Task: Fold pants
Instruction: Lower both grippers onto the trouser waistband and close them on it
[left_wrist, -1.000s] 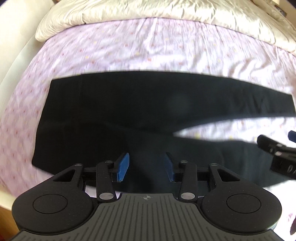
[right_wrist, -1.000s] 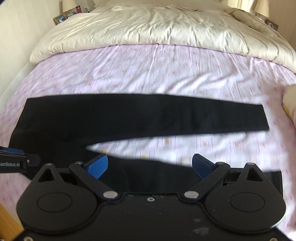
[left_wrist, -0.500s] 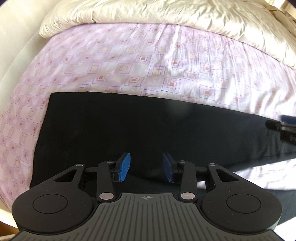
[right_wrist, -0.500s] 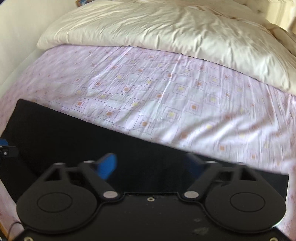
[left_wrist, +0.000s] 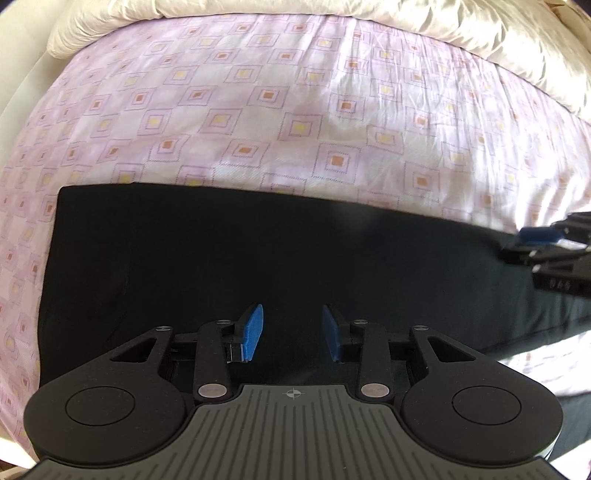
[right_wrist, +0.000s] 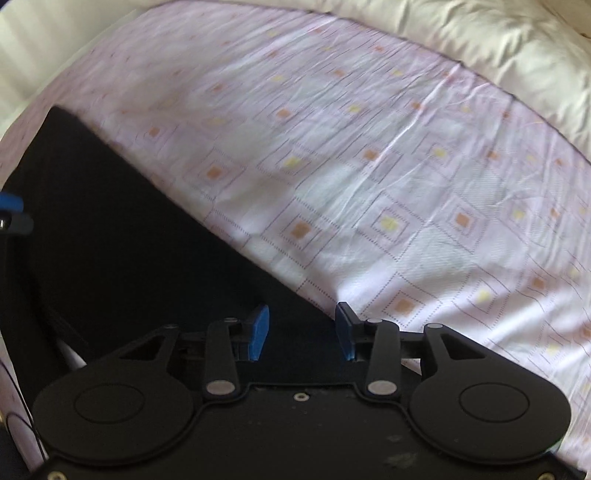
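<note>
Black pants (left_wrist: 240, 258) lie flat on the bed, waistband end to the left. My left gripper (left_wrist: 291, 332) is open and empty, low over the pants near the waist part. My right gripper (right_wrist: 302, 334) is open and empty, over the far edge of the pants (right_wrist: 129, 240). The right gripper also shows at the right edge of the left wrist view (left_wrist: 546, 243). The left gripper's blue tip shows at the left edge of the right wrist view (right_wrist: 11, 206). The pant legs' ends are out of view.
The bed has a pink sheet with a square pattern (left_wrist: 295, 110). A cream duvet (right_wrist: 498, 44) lies bunched at the far end of the bed. The bed's left edge (left_wrist: 22, 92) is near the waistband.
Both grippers have moved forward and down toward the pants. The right gripper's jaws have narrowed but stay open. The gap between the two legs has gone out of view.
</note>
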